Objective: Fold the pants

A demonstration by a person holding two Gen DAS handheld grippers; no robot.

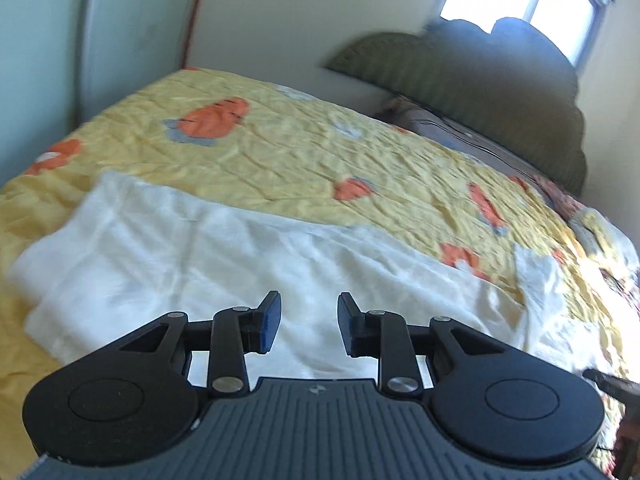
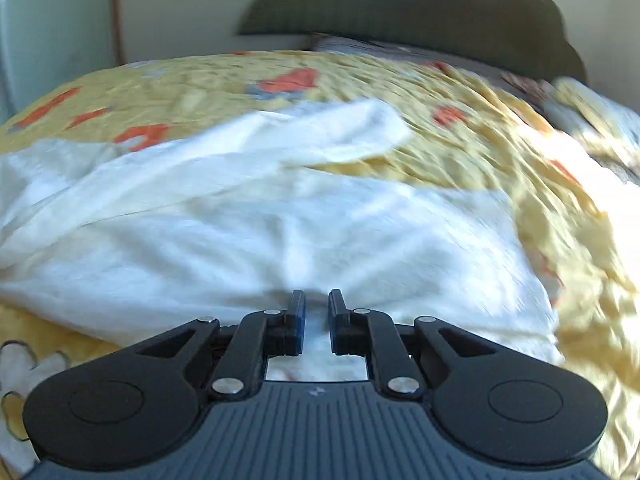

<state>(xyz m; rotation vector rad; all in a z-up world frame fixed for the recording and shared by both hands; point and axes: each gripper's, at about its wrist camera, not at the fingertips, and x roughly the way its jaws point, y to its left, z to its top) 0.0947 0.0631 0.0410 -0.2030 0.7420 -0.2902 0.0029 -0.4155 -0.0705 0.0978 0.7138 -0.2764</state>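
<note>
- Where the yellow quilt (image 1: 280, 152) covers the bed, the white pants (image 1: 192, 248) are seen laid across its near part, rumpled and partly doubled over.
- In the left view, the pants are spread from the left edge toward the right, with one folded end at the left (image 1: 52, 280) and a raised corner at the right (image 1: 532, 276).
- The left tool (image 1: 307, 322) is held above the pants with its jaws well apart; nothing is gripped between them, and white cloth is seen through the gap.
- In the right view, the pants (image 2: 256, 220) are seen as a broad white mass, with one leg (image 2: 340, 136) thrown up and to the right over the quilt (image 2: 480, 152).
- The right tool (image 2: 317, 322) is set at the near edge of the pants, its jaws drawn nearly together with a narrow gap left.
- White cloth is seen in that gap, but whether it is pinched or only lying behind cannot be told.
- Orange patches (image 1: 212, 118) are printed on the quilt.
- A dark green headboard (image 1: 500, 92) is seen at the far end of the bed, beneath a bright window (image 1: 532, 4).
- Both views are blurred.
</note>
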